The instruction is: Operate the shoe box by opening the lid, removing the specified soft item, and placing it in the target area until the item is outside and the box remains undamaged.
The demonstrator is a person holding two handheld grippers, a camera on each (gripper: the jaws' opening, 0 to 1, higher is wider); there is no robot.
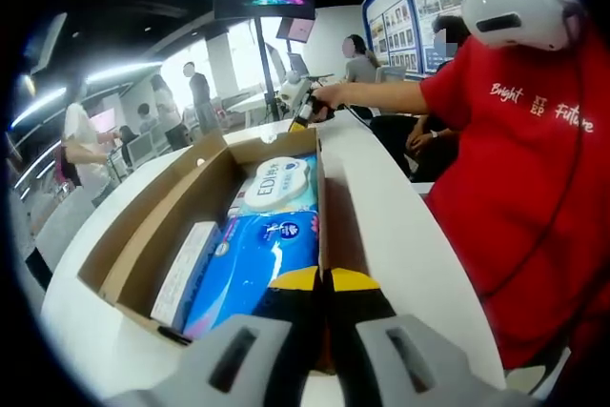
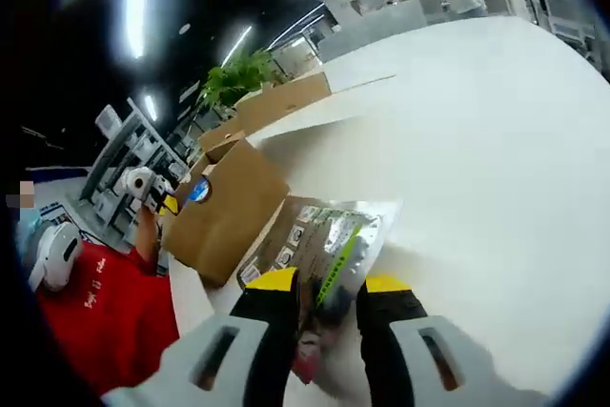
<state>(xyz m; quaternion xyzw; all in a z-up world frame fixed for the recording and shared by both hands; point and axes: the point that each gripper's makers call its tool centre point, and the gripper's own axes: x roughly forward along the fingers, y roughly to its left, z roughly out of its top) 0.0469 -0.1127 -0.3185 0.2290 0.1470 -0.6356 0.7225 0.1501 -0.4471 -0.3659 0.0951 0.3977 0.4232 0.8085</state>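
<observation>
Left tongs (image 1: 324, 283): jaws together, clamped on the near wall of the open shoe box (image 1: 133, 235) at 6 o'clock. Box contents: blue tissue pack (image 1: 257, 259), wipes pack (image 1: 279, 186).

Right tongs (image 2: 329, 297): clamped on a clear soft packet (image 2: 329, 240), outside the box, over the white counter (image 2: 496, 159), box at 10 o'clock.
</observation>
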